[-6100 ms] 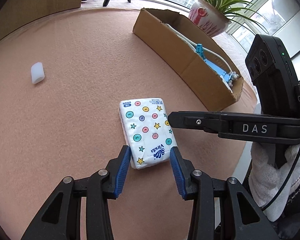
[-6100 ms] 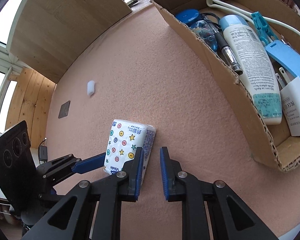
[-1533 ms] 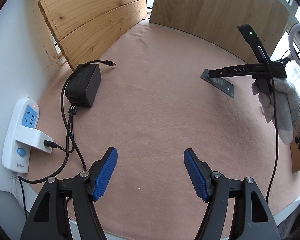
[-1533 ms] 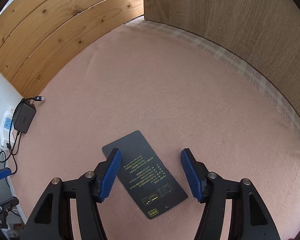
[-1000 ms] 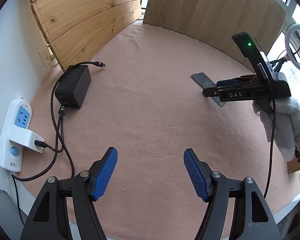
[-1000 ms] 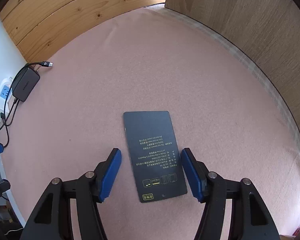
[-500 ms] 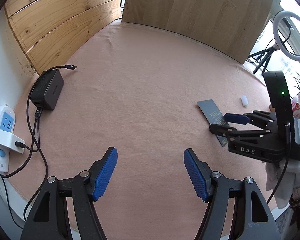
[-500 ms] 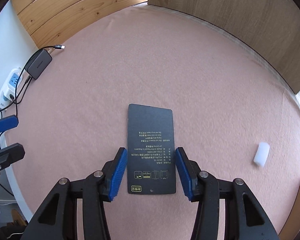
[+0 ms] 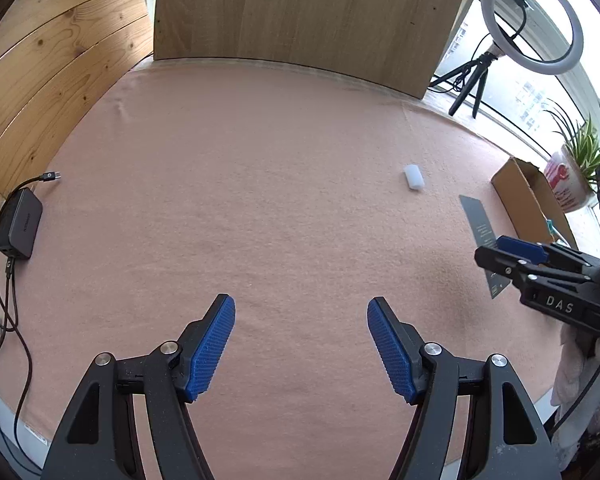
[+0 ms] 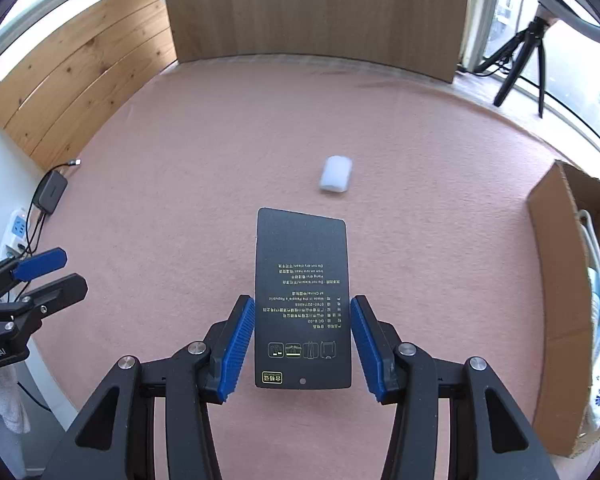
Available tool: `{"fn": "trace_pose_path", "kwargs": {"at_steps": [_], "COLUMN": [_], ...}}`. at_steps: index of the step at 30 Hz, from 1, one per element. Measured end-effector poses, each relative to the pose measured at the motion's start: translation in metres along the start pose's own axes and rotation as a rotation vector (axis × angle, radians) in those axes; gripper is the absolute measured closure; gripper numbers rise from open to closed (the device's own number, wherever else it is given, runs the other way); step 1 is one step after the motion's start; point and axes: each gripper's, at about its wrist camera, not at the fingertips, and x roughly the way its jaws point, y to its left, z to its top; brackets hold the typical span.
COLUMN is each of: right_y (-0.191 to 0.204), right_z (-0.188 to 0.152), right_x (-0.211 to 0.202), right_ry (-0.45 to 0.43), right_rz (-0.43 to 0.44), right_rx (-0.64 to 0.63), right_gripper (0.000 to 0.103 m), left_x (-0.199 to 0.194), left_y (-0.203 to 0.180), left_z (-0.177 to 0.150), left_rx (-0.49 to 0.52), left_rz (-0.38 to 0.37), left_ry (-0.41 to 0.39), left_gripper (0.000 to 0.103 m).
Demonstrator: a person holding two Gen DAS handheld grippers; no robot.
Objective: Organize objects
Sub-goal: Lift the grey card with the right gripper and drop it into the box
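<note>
Carrying the flat black card (image 10: 302, 300), pinched edgewise in the right gripper (image 10: 302, 346), above the pink mat toward the cardboard box (image 10: 556, 280); left gripper (image 9: 301, 346) spread, empty; next calls for release inside the box

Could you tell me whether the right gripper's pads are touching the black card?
Touching: the right wrist view shows the right gripper with both pads against the black card edges.
</note>
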Motion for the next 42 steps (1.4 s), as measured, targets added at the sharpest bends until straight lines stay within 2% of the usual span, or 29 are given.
{"fn": "trace_pose_path", "kwargs": {"at_steps": [8, 15, 20, 28, 29, 30, 31, 42], "right_y": [-0.086, -0.158, -0.194, -0.211, -0.212, -0.212, -0.212, -0.204], "right_z": [0.005, -0.002, -0.003, 0.000, 0.000, 0.001, 0.001, 0.000], "right_x": [-0.050, -0.079, -0.088, -0.082, -0.082, -0.082, -0.083, -0.089], "right_ry": [-0.111, -0.162, -0.176, -0.180, -0.182, -0.179, -0.184, -0.198], "right_rz": [-0.137, -0.231, -0.270, -0.270, -0.274, -0.295, -0.313, -0.276], "right_rx": [0.129, 0.210, 0.245, 0.244, 0.241, 0.242, 0.243, 0.256], "right_gripper": [0.058, 0.058, 0.058, 0.056, 0.053, 0.040, 0.033, 0.033], "left_x": [0.013, 0.023, 0.030, 0.035, 0.036, 0.037, 0.037, 0.037], "left_y": [-0.054, -0.085, -0.099, -0.114, -0.115, -0.117, -0.118, -0.122], "left_z": [0.013, 0.018, 0.022, 0.029, 0.030, 0.031, 0.032, 0.034], "left_rx": [0.060, 0.072, 0.077, 0.090, 0.093, 0.096, 0.100, 0.114], "left_rz": [-0.030, -0.035, -0.035, -0.034, -0.033, -0.033, -0.034, -0.031], "left_ry": [-0.002, -0.001, 0.000, 0.001, 0.002, 0.002, 0.003, 0.000], "left_gripper": [0.031, 0.031, 0.031, 0.031, 0.031, 0.031, 0.031, 0.031]}}
